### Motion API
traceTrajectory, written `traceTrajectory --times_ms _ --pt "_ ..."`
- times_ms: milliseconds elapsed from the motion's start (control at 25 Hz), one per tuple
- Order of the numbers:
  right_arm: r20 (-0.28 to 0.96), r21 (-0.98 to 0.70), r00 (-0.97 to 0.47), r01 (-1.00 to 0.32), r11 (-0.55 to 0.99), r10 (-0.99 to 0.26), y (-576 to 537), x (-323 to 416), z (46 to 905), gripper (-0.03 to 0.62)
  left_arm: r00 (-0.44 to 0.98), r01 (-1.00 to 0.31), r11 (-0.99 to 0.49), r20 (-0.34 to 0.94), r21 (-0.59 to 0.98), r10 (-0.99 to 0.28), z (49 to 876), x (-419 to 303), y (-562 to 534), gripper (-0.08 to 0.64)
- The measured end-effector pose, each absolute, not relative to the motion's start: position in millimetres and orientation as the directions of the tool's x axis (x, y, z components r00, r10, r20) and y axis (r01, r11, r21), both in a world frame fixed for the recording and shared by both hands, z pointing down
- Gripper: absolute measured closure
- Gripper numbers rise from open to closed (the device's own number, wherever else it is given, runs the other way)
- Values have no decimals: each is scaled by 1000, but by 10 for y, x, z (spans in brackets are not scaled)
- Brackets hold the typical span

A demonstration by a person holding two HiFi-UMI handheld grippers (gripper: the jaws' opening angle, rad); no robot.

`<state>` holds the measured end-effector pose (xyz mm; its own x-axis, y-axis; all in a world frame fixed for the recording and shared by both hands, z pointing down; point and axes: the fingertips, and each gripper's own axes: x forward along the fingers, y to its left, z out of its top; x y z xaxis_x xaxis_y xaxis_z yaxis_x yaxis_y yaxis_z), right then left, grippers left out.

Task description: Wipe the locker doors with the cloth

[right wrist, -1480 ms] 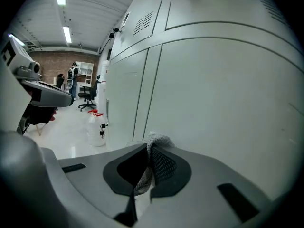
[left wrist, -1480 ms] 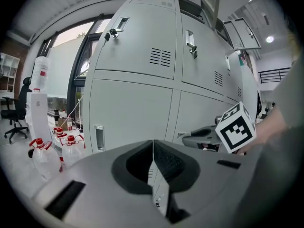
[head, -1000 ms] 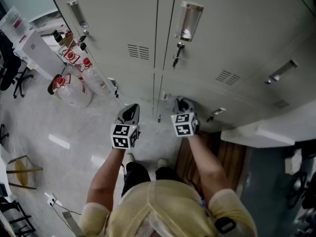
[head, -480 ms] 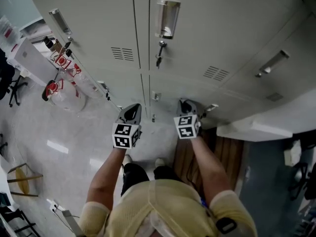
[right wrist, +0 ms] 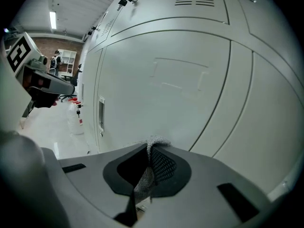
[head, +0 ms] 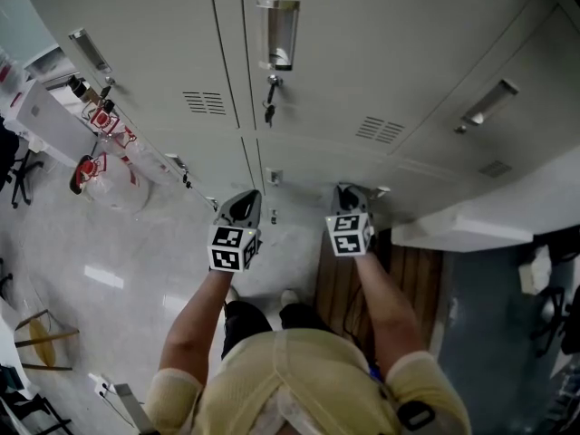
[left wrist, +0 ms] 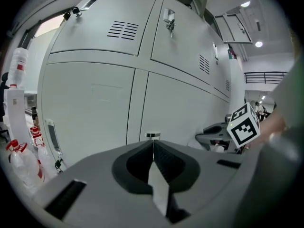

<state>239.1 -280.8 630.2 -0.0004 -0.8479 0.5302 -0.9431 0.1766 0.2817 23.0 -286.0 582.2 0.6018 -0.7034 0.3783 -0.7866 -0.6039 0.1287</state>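
Seen from above, a person in a pale yellow top stands facing a bank of grey locker doors [head: 390, 53], holding a pair of tongs in each hand, each topped with a black-and-white marker cube. The left tongs [head: 243, 199] are clenched with nothing between them; their tips meet in a thin line and point toward a lower door. The right tongs [right wrist: 149, 148] are clenched on a grey mesh cloth [right wrist: 156, 142], which bunches up just past the tips. The cloth sits close in front of a lower locker door; whether it touches the metal cannot be told. The two tongs are held side by side at about the same height, a little apart. On an upper door a recessed metal handle [head: 276, 30] sits above a lock with a key [head: 269, 107] hanging from it. To the left, clear plastic bottles [head: 109, 166] with red labels stand on the glossy pale floor [head: 118, 270] beside the lockers.
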Motion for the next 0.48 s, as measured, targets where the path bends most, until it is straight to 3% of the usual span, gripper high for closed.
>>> traceTrajectory --times_ms 480 --pt "523 273 44 -954 119 -851 -2614 2647 6267 588 614 -777 -615 379 135 -693 5851 311 -2813 558"
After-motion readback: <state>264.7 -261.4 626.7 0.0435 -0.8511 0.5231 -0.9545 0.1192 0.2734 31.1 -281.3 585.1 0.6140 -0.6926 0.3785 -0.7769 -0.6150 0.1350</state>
